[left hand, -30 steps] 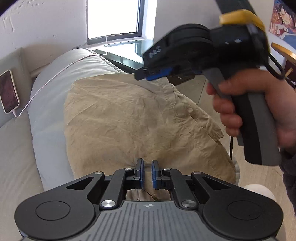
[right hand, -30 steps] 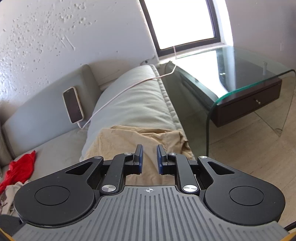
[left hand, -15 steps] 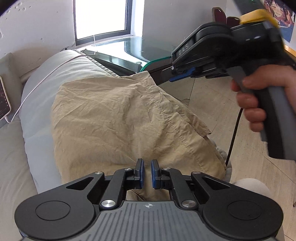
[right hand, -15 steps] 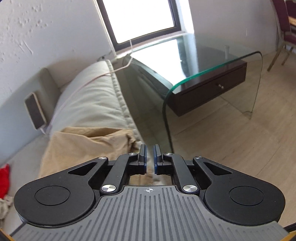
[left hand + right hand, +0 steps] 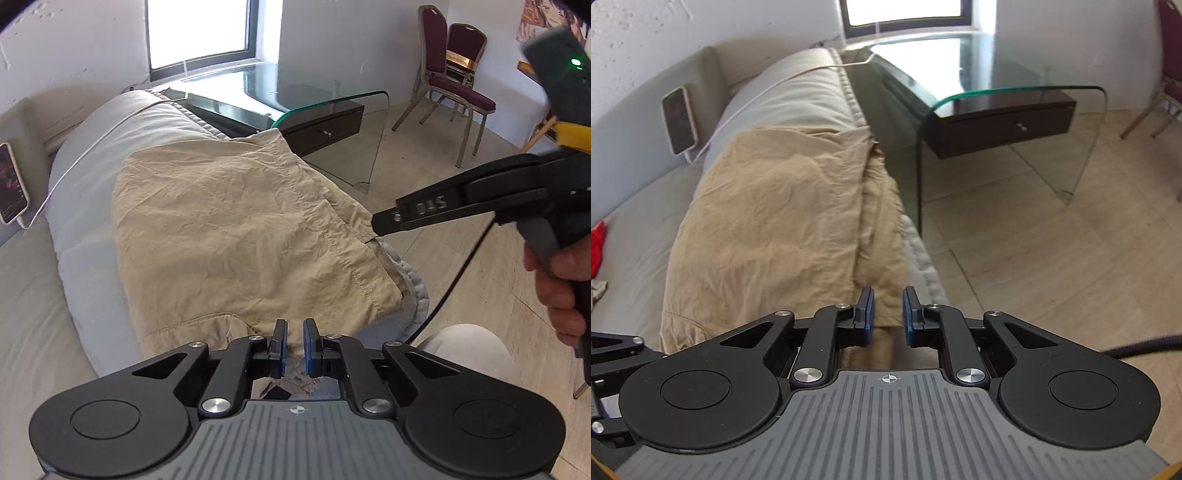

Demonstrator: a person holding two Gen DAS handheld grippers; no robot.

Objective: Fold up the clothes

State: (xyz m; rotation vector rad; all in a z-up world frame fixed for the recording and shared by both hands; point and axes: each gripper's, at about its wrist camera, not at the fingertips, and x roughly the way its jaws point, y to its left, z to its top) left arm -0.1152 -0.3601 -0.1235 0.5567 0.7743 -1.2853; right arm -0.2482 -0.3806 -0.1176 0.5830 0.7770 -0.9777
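Note:
A tan garment [image 5: 229, 236] lies draped over the grey sofa arm [image 5: 85, 177]; it also shows in the right wrist view [image 5: 775, 221]. My left gripper [image 5: 294, 341] sits at the garment's near edge, its jaws a narrow gap apart with tan cloth between them. My right gripper [image 5: 887, 310] is open at the garment's right hem, the hem edge lying between its fingers. In the left wrist view the right gripper's tip [image 5: 384, 223] touches the garment's right edge.
A glass side table [image 5: 332, 99] with a dark drawer stands beyond the sofa arm. A phone [image 5: 13, 184] on a white cable leans on the sofa back. Chairs [image 5: 454, 81] stand far right. A red cloth [image 5: 596, 247] lies on the seat. Tiled floor is to the right.
My right gripper has swung from above the garment's far corner down to its right hem and opened wider. My left gripper stays at the near edge.

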